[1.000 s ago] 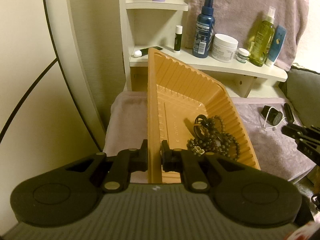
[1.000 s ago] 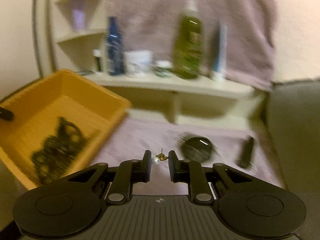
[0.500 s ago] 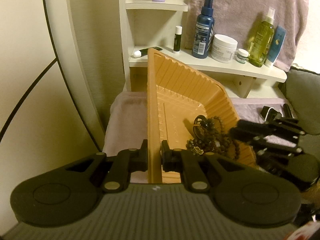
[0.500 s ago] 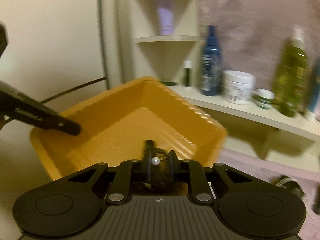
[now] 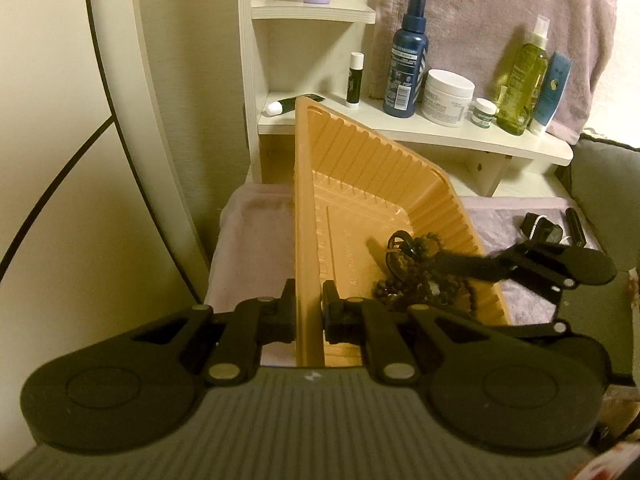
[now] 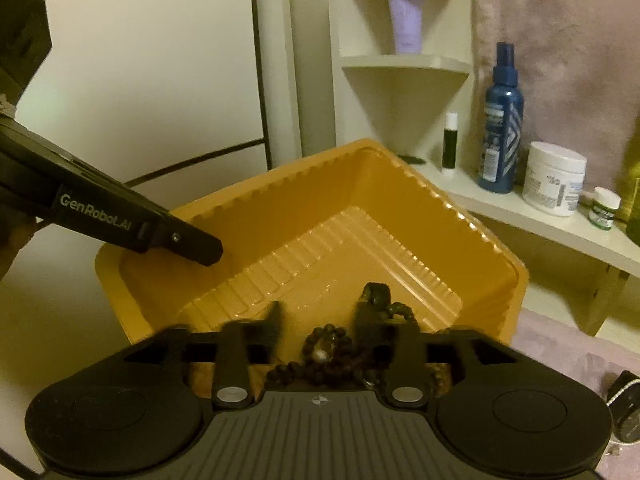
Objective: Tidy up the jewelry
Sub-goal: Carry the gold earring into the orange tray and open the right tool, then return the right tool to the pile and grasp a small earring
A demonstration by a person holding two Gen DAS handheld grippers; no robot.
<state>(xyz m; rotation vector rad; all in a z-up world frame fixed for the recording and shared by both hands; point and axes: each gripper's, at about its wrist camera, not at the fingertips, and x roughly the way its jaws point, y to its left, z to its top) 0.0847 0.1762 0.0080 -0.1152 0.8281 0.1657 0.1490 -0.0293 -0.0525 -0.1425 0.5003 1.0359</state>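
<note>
Tray (image 5: 360, 184) steadied by left gripper (image 5: 309, 312) clamping its near wall, while right gripper (image 6: 318, 320), jaws just opening, drops a pearl earring (image 6: 320, 356) onto beads (image 5: 420, 276).

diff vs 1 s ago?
The right gripper carried the pearl earring from above the cloth over to the tray; its jaws have just been opening, and the earring lies on the beads. The left gripper stays clamped on the tray's rim.
</note>
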